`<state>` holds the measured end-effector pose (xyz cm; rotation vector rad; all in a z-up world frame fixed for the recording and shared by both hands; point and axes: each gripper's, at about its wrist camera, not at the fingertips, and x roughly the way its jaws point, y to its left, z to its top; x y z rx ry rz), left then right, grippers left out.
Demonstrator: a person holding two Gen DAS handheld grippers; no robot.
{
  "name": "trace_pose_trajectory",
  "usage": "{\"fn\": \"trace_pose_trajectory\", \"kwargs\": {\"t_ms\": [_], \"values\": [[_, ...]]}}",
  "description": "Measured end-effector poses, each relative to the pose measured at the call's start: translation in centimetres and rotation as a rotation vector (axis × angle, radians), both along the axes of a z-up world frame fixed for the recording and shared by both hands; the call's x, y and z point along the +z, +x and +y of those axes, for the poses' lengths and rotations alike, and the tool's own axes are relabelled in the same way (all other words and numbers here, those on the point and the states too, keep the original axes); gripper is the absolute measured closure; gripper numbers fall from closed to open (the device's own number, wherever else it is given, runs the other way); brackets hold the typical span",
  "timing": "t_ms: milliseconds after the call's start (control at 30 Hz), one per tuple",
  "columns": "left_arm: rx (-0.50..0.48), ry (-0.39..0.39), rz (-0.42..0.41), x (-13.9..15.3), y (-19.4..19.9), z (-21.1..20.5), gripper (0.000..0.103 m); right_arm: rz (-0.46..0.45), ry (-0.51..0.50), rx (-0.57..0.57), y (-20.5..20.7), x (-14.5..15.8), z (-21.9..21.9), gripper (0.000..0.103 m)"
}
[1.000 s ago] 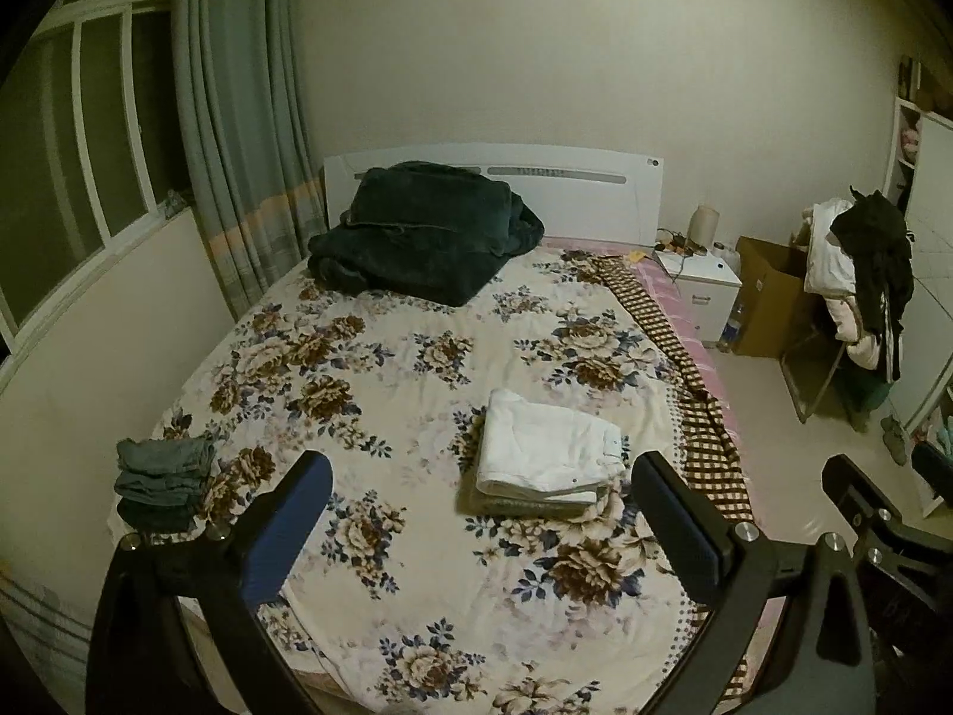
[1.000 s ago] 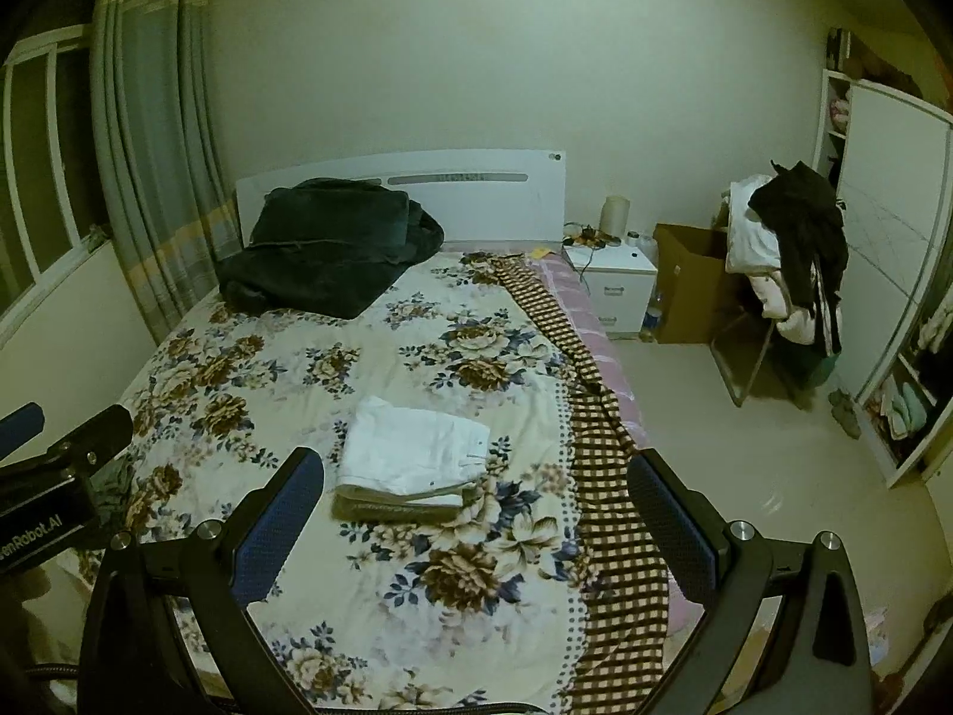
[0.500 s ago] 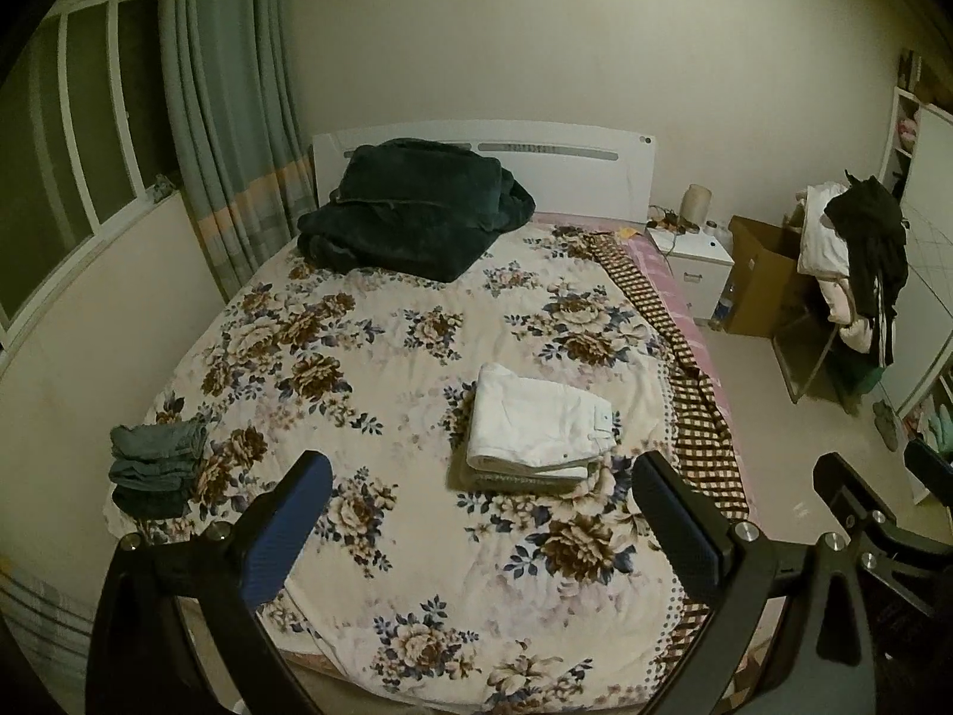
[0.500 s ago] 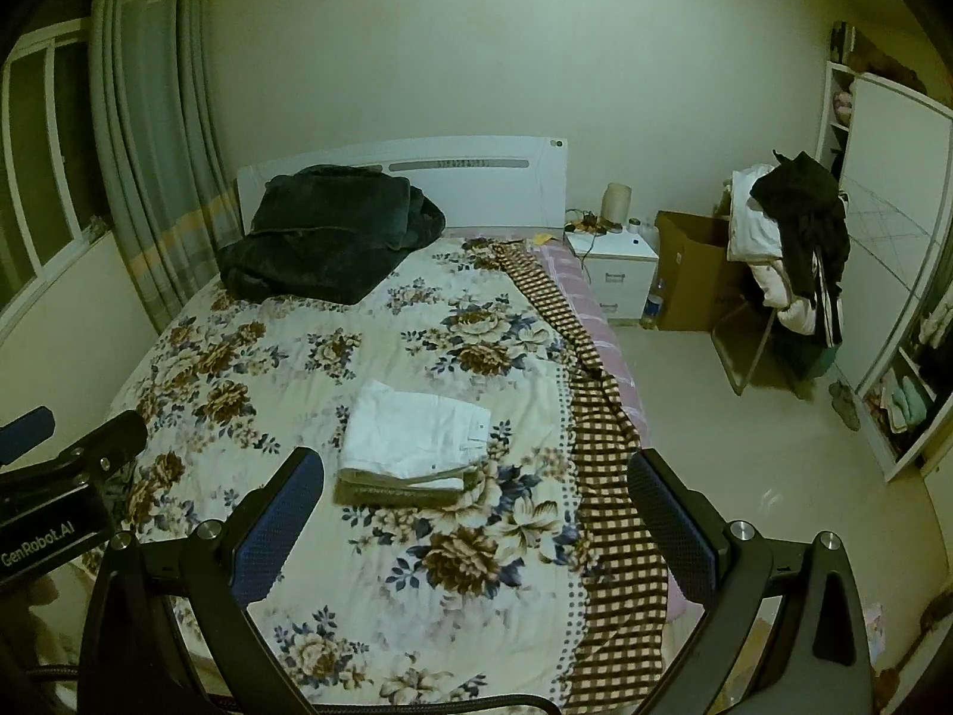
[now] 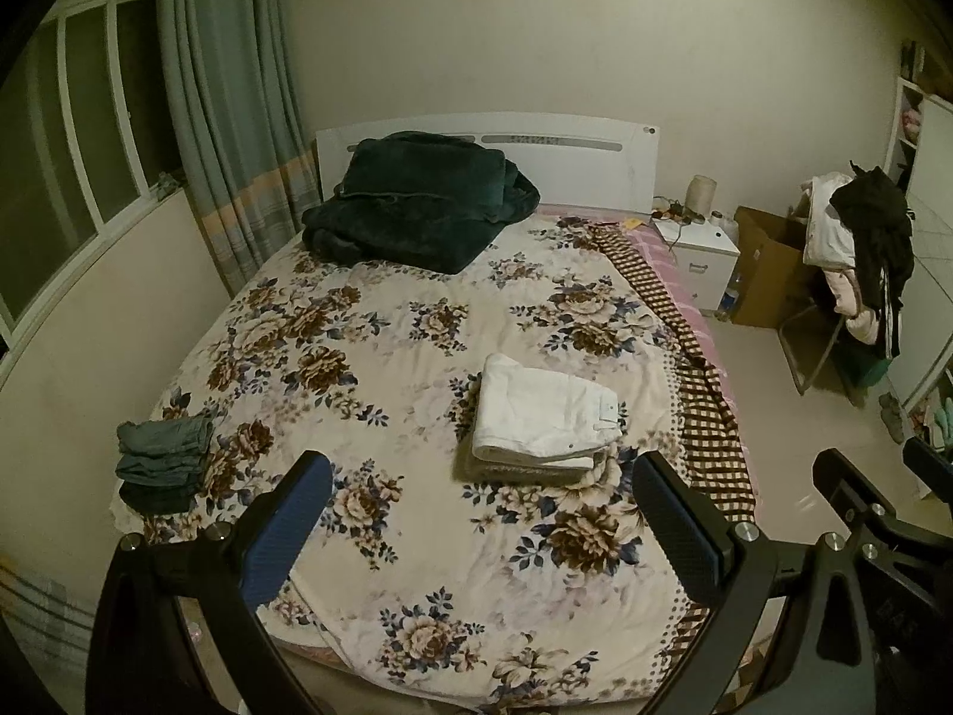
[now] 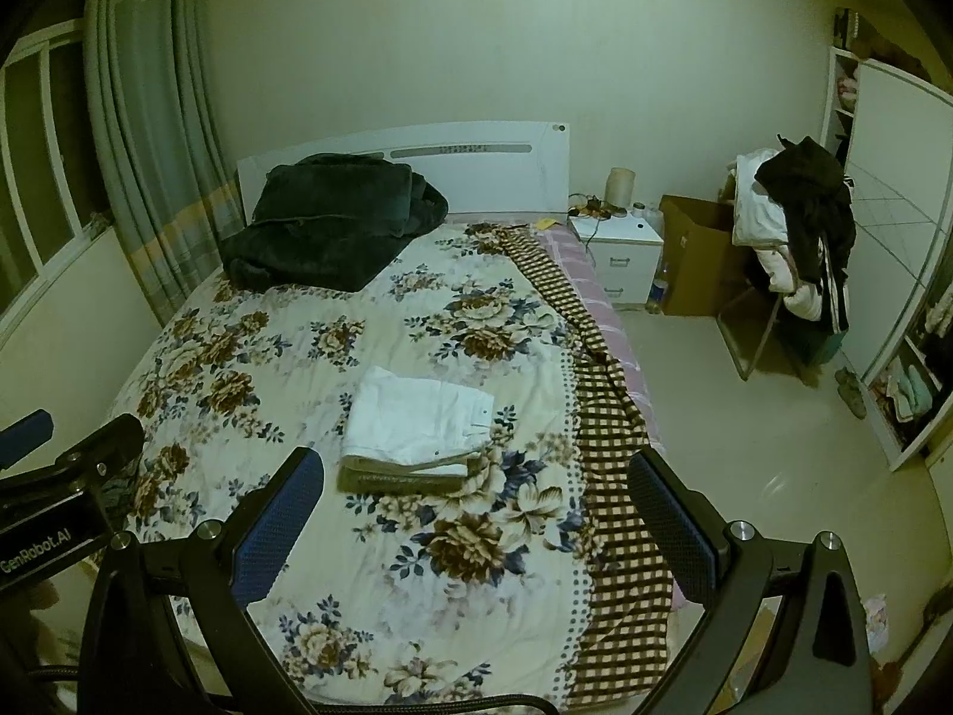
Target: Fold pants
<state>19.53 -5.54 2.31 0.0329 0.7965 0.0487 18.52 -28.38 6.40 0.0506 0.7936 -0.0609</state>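
Folded white pants [image 5: 545,411] lie on top of a folded olive garment on the floral bedspread [image 5: 387,357], right of the bed's middle; they also show in the right wrist view [image 6: 420,420]. My left gripper [image 5: 482,512] is open and empty, held above the foot of the bed, well short of the pants. My right gripper [image 6: 476,506] is open and empty too, at a similar distance. A small stack of folded grey-green clothes [image 5: 164,459] sits at the bed's left edge.
A dark green blanket [image 5: 417,202] is heaped at the headboard. A checked cloth [image 6: 601,429] runs along the bed's right edge. A white nightstand [image 6: 619,250], a cardboard box [image 6: 697,250] and a chair piled with clothes [image 6: 798,226] stand to the right.
Both grippers have drawn back and up from the bed, so more of its foot shows. The folded pants have not moved. Both stay open.
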Motion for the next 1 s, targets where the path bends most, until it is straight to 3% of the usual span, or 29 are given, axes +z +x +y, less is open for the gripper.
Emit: {"fn": "trace_pose_trajectory", "kwargs": {"t_ms": [1000], "values": [[0.016,0.0,0.011,-0.3,-0.7,1.2,0.0,0.023,0.007,0.028,0.1,-0.8,0.4,0.0]]}}
